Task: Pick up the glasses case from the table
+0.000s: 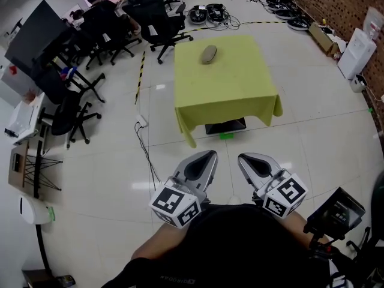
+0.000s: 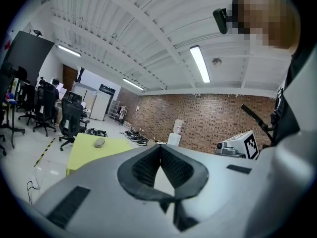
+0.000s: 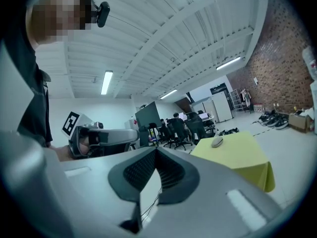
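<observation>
The glasses case [image 1: 208, 54], a grey oval, lies near the far left part of a table under a yellow-green cloth [image 1: 234, 86]. Both grippers are held side by side over the tiled floor, well short of the table and pointing toward it. My left gripper [image 1: 211, 153] is shut with nothing in it, and so is my right gripper [image 1: 242, 157]. In the left gripper view the closed tips [image 2: 159, 148] show the case [image 2: 99, 142] far off on the table [image 2: 86, 152]. In the right gripper view the closed tips [image 3: 156, 150] show the case [image 3: 217, 141] to the right.
Black office chairs [image 1: 162, 26] and a dark panel [image 1: 36, 35] crowd the left side. A cable [image 1: 147, 152] runs over the floor near the table's left front corner. A white unit [image 1: 357, 53] and boxes stand by the brick wall on the right. A black device [image 1: 336, 212] sits at the lower right.
</observation>
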